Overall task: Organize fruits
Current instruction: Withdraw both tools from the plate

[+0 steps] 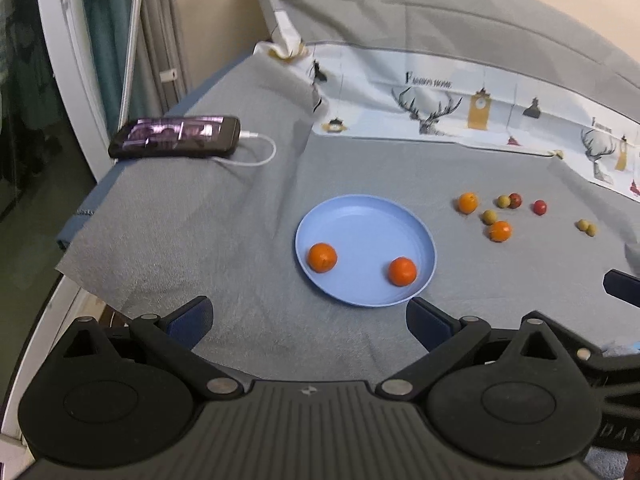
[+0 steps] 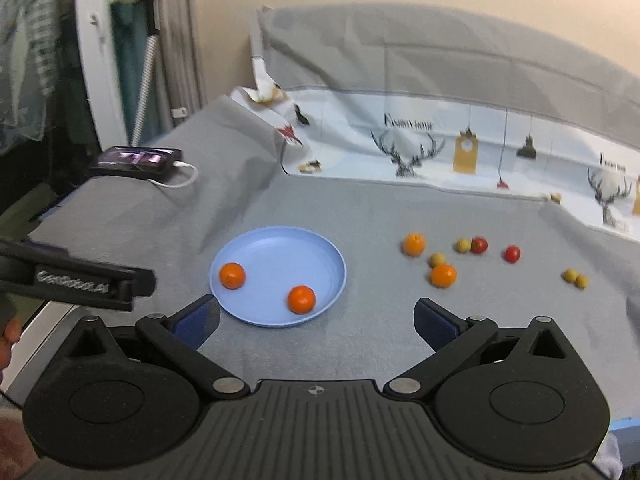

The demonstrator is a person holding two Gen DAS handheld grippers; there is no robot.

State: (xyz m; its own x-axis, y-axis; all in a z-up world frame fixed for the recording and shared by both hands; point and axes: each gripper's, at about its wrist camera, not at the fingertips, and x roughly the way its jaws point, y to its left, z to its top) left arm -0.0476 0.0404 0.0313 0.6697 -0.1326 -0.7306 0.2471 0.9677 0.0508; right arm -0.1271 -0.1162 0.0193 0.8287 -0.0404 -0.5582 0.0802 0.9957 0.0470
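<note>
A blue plate (image 1: pixel 360 220) (image 2: pixel 276 248) lies on the grey cloth and holds two oranges (image 1: pixel 322 257) (image 2: pixel 301 299). To its right, loose on the cloth, lie two more oranges (image 1: pixel 467 202) (image 2: pixel 443 275), two red fruits (image 1: pixel 539 207) (image 2: pixel 511 253) and several small green fruits (image 1: pixel 586 227) (image 2: pixel 575 278). My left gripper (image 1: pixel 308 326) hovers open in front of the plate, nothing between its fingers. My right gripper (image 2: pixel 316 326) is open too, just in front of the plate, and holds nothing. The left gripper's body (image 2: pixel 76 280) shows at the left in the right wrist view.
A black phone (image 1: pixel 176 136) (image 2: pixel 136 160) with a white cable lies at the table's far left corner. A printed white cloth (image 1: pixel 460 108) runs along the back below a grey padded backrest. The table edge drops off at the left.
</note>
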